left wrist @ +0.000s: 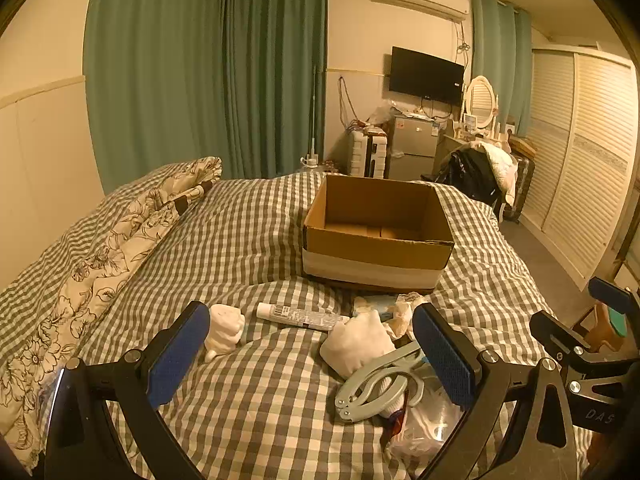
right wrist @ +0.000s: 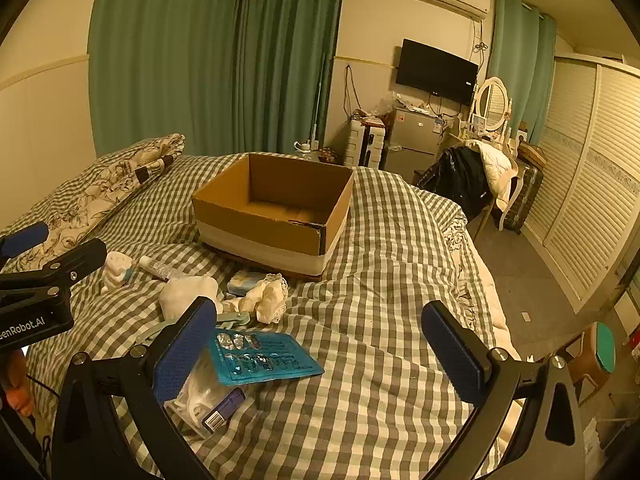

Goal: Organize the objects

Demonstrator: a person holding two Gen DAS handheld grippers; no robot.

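Observation:
An open, empty cardboard box (left wrist: 376, 232) (right wrist: 276, 208) stands on the checked bed (left wrist: 248, 240). Small items lie in front of it: a white tube (left wrist: 300, 317) (right wrist: 158, 269), a white figurine (left wrist: 225, 330) (right wrist: 116, 270), a white cloth bundle (left wrist: 358, 342) (right wrist: 188, 294), a pale metal clamp tool (left wrist: 380, 384) and a clear plastic bag (left wrist: 428, 428) (right wrist: 200, 396). A teal blister pack (right wrist: 262, 356) rests on that bag. My left gripper (left wrist: 310, 360) hovers open over the pile with nothing between its blue pads. My right gripper (right wrist: 320, 354) is open too, its left pad beside the blister pack.
A flowered pillow (left wrist: 100, 256) lies along the bed's left side by the wall. Right of the bed there is bare floor (right wrist: 532, 272), a chair draped with clothes (right wrist: 468, 176) and a slatted wardrobe (right wrist: 600, 168). Green curtains (left wrist: 208, 72) hang behind the bed.

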